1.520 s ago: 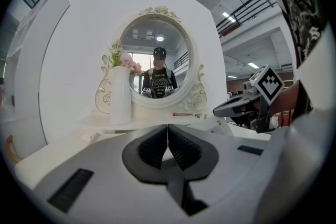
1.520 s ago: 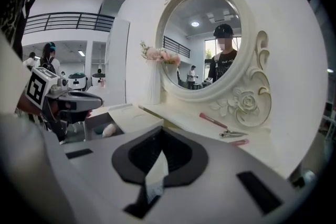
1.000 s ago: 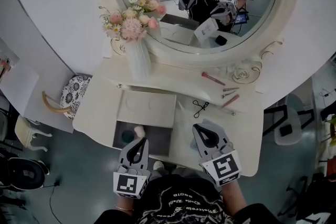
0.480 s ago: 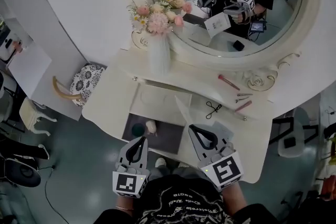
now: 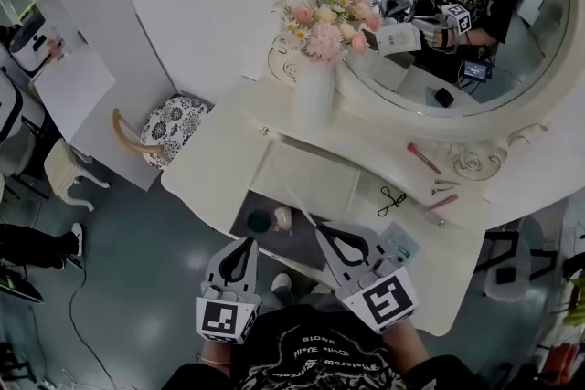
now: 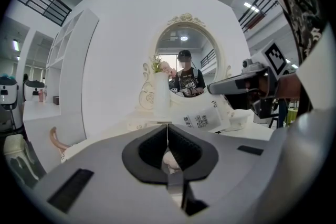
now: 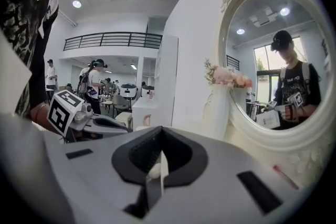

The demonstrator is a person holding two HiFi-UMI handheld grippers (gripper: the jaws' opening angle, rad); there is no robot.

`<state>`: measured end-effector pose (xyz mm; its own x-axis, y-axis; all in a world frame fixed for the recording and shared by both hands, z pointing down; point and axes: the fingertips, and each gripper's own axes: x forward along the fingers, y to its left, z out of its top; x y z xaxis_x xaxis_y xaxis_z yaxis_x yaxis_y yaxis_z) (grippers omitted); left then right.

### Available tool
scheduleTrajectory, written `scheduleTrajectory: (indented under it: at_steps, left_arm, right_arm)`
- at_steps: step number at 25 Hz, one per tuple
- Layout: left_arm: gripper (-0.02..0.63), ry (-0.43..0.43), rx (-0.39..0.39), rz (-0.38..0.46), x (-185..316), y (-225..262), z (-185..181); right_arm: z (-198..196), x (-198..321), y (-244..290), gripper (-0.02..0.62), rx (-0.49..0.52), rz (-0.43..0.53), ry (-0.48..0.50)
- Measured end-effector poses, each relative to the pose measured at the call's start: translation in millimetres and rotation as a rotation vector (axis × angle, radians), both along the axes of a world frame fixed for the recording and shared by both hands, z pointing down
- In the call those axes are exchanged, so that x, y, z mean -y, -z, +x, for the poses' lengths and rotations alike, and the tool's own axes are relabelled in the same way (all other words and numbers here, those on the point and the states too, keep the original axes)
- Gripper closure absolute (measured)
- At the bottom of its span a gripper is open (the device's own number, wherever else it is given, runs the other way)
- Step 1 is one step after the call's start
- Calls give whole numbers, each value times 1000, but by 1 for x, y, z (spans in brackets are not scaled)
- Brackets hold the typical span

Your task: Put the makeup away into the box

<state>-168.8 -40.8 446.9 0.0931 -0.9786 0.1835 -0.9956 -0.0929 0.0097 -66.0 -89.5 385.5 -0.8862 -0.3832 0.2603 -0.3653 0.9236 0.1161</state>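
Note:
The box (image 5: 303, 248) is a dark open compartment in the white vanity top, with a dark round jar (image 5: 260, 221) and a pale pink sponge (image 5: 282, 217) inside. My right gripper (image 5: 320, 229) hangs over the box's right edge, shut on a flat white printed packet (image 6: 202, 119) that shows edge-on as a thin strip (image 5: 304, 207) in the head view. My left gripper (image 5: 248, 243) hovers at the box's near edge, shut and empty. To the right on the table lie a pink stick (image 5: 422, 157), an eyelash curler (image 5: 391, 199) and a pinkish pen (image 5: 440, 200).
A white vase of pink flowers (image 5: 315, 96) stands behind the box, under the oval mirror (image 5: 475, 119). A pale packet (image 5: 399, 244) lies beside my right gripper. A patterned stool (image 5: 169, 125) sits left of the vanity, above the grey floor.
Both grippers have shifted left across the vanity. The right one, still gripping the packet, has come from over the table top to the box's right edge. The head view has swung left.

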Motion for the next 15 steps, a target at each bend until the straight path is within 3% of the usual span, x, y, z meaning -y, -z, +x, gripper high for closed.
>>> scheduleTrajectory:
  at_steps: [15]
  left_arm:
    - [589,109,10,-5,-7,2,-24]
  right_arm:
    - [-50,-25,-20,588,-7,-74,241]
